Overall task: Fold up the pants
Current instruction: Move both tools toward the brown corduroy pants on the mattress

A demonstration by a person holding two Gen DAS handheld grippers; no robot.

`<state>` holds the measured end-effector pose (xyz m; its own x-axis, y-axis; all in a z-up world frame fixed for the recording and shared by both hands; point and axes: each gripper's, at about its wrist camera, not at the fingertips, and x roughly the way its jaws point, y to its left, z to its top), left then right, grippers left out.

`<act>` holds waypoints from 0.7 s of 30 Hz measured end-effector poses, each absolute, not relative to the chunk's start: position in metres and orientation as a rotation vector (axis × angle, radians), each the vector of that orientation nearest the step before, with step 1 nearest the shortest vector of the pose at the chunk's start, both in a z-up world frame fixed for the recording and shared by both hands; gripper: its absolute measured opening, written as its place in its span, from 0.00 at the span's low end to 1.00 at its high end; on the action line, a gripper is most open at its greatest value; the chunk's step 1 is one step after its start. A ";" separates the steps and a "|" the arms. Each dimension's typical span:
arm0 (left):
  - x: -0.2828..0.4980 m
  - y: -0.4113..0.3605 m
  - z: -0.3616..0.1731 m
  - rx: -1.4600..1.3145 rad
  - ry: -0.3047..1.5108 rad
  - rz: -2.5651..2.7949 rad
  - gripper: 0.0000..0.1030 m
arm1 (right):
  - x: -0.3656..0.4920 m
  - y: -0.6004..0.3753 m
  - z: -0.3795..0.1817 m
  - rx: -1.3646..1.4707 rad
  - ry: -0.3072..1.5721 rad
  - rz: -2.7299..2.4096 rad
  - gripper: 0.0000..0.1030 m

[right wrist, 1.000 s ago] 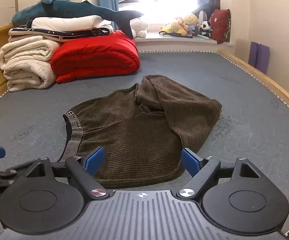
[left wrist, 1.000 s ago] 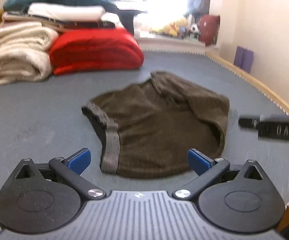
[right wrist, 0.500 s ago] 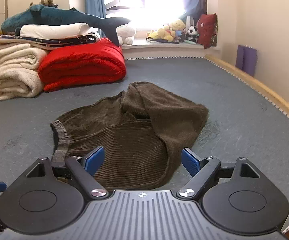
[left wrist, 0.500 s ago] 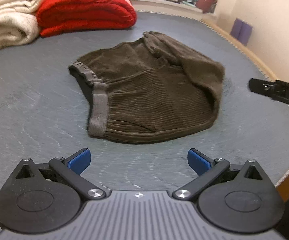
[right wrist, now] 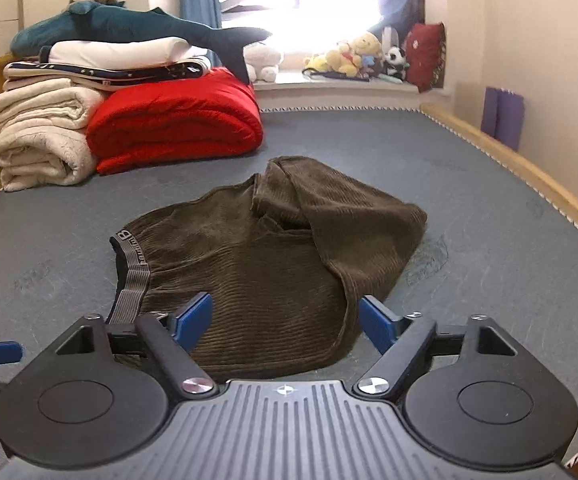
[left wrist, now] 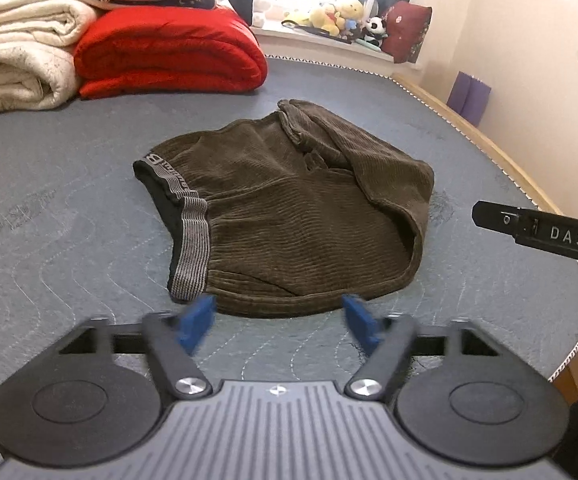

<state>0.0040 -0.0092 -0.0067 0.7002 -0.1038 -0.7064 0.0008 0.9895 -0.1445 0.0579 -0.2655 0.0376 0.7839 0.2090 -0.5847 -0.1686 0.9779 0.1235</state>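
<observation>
Above the pants, both grippers' fingers narrow, gripping nothing.

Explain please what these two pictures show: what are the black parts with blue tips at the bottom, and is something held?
There is no robot. A person carries one hand-held two-finger gripper in each hand, and each has a camera looking forward along its fingers. One picture comes from the left gripper, the other from the right gripper. The blue tips are the finger pads. Both grippers' jaws have just been closing a little, but nothing is held. The brown corduroy pants with a grey striped waistband lie partly folded on the grey quilted bed cover. Behind them are a folded red blanket and cream blankets.
</observation>
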 end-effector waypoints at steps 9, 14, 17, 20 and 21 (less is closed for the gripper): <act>0.002 -0.011 -0.011 -0.140 0.799 -0.110 0.49 | 0.059 -0.268 0.039 0.083 0.661 0.246 0.41; 0.003 -0.008 -0.012 -0.164 0.812 -0.087 0.52 | 0.059 -0.268 0.039 0.094 0.677 0.247 0.59; 0.005 -0.007 -0.013 -0.157 0.820 -0.069 0.66 | 0.059 -0.268 0.039 0.097 0.681 0.247 0.62; 0.005 -0.009 -0.014 -0.140 0.816 -0.058 0.70 | 0.059 -0.268 0.038 0.094 0.685 0.243 0.62; 0.006 -0.010 -0.014 -0.136 0.817 -0.058 0.70 | 0.060 -0.268 0.039 0.095 0.685 0.241 0.62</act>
